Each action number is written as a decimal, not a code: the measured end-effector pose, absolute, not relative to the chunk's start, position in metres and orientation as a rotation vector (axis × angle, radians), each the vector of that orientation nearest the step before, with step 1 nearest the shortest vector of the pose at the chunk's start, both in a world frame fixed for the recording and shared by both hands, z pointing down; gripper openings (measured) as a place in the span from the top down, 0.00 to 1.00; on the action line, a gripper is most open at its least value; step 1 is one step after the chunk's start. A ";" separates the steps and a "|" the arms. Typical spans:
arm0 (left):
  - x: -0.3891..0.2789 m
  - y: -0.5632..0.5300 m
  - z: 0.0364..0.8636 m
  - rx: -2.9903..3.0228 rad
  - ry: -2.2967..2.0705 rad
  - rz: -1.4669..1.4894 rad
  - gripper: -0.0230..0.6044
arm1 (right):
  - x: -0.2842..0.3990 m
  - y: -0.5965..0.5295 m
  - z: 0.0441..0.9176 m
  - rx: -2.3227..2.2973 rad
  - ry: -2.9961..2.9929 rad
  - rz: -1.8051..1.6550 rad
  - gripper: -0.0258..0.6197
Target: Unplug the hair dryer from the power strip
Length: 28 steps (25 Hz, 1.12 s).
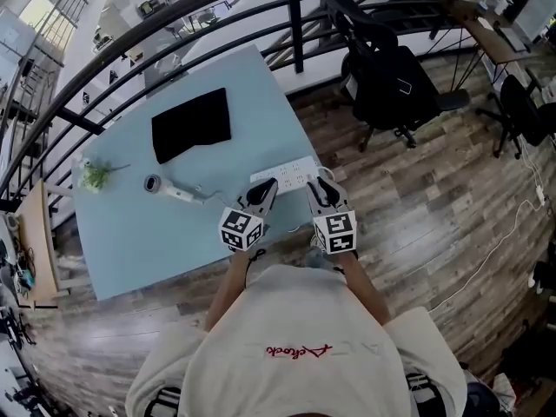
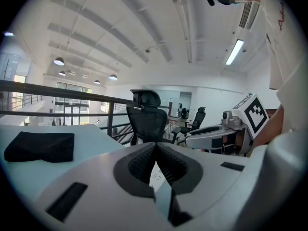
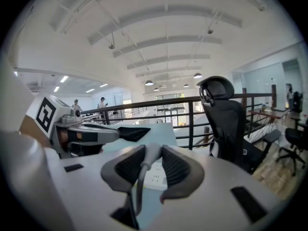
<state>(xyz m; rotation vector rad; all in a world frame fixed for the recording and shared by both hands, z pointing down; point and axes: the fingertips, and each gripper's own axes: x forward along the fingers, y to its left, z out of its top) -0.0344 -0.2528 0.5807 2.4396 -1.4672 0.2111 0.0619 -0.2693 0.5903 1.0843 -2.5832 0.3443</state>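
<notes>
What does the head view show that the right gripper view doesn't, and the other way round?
Only the head view: the hair dryer, a small plant and the person's white shirt. Only the right gripper view: the grey plug pinched in the right tool, plus ceiling lamps. Both: the power strip, the black cloth, an office chair, the railing and the shut left tool.

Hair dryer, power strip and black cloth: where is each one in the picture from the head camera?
hair dryer [image 1: 174,191], head view, on its white body beside the grey round end.
power strip [image 1: 287,173], head view, on the middle of its white top.
black cloth [image 1: 191,125], head view, on its middle.
</notes>
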 end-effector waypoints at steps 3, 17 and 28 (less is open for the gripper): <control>-0.040 -0.232 0.583 2.451 -1.451 0.195 0.94 | 0.059 -0.248 0.591 1.115 -2.569 0.327 0.77; -0.051 -0.135 0.572 2.576 -1.297 0.146 0.94 | 0.054 -0.140 0.569 1.306 -2.496 0.248 0.77; -0.034 -0.061 0.567 2.624 -1.232 0.124 0.94 | 0.067 -0.062 0.557 1.391 -2.471 0.230 0.77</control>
